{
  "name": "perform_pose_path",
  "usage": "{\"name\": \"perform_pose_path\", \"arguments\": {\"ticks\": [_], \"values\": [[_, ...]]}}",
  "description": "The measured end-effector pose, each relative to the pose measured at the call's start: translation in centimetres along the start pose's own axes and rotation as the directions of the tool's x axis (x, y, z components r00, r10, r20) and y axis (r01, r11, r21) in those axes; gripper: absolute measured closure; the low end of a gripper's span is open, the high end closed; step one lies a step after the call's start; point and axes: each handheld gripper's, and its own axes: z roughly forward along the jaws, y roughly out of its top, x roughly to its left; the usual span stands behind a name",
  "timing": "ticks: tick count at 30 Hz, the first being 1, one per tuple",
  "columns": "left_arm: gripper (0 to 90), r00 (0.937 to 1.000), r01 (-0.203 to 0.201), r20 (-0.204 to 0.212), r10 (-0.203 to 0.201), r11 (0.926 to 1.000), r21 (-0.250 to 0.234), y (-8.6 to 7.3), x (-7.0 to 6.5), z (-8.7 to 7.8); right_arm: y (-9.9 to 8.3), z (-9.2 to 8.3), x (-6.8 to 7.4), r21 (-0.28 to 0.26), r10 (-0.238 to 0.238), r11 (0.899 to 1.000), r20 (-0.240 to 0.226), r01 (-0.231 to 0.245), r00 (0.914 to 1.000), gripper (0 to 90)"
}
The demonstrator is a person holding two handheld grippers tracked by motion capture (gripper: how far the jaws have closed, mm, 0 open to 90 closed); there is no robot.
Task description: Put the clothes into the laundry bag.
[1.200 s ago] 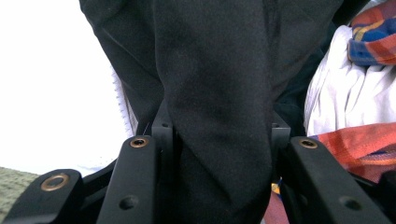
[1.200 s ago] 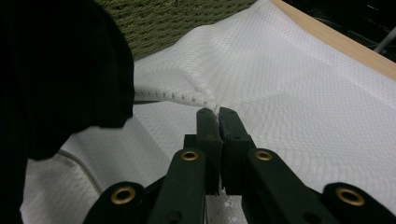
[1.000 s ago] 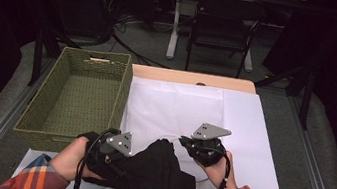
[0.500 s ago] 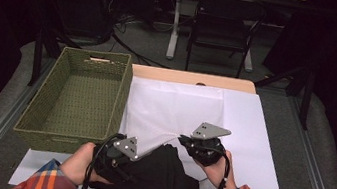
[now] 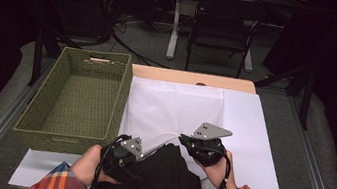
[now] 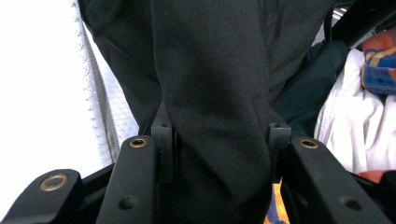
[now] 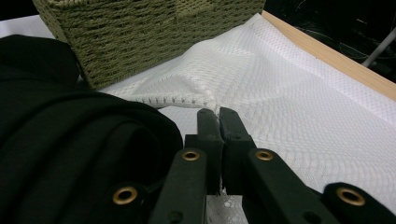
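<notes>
A black garment [image 5: 164, 177] lies bunched at the table's front edge on a white mesh cloth [image 5: 180, 106]. My left gripper [image 5: 137, 156] rests on the garment's left part. In the left gripper view, the left gripper [image 6: 217, 140] has a thick fold of the black garment [image 6: 215, 93] filling the space between its jaws. My right gripper [image 5: 185, 140] sits at the garment's far right side. In the right gripper view, the right gripper [image 7: 217, 114] is shut, its tips pinching a raised edge of the white cloth [image 7: 289, 107], with the black garment [image 7: 60, 154] to its left.
A green woven basket [image 5: 72, 135] stands to the left of the cloth, seemingly with nothing in it; its wall [image 7: 140, 32] rises just beyond the garment. The wooden tabletop [image 5: 194, 78] shows past the cloth's far edge. A chair [image 5: 221, 31] stands beyond the table.
My left gripper has moved right along the black garment, closer to the right gripper, and the garment has bunched flatter. The right gripper has stayed put.
</notes>
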Motion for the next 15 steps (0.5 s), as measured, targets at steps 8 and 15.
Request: {"name": "perform_pose_path", "arguments": {"ticks": [8, 15], "values": [[60.2, 0.9986, 0.048, 0.022, -0.048, 0.9988, -0.011, 0.1, 0.6, 1.1, 0.0, -0.1, 0.0, -0.007, -0.003, 1.000, 0.001, 0.003, 1.0000, 88.8], [60.0, 0.9972, 0.073, 0.016, -0.073, 0.9970, -0.025, -0.1, 0.9, 1.8, 0.1, -0.2, 0.1, -0.009, -0.003, 1.000, 0.003, 0.003, 1.0000, 88.8]]}}
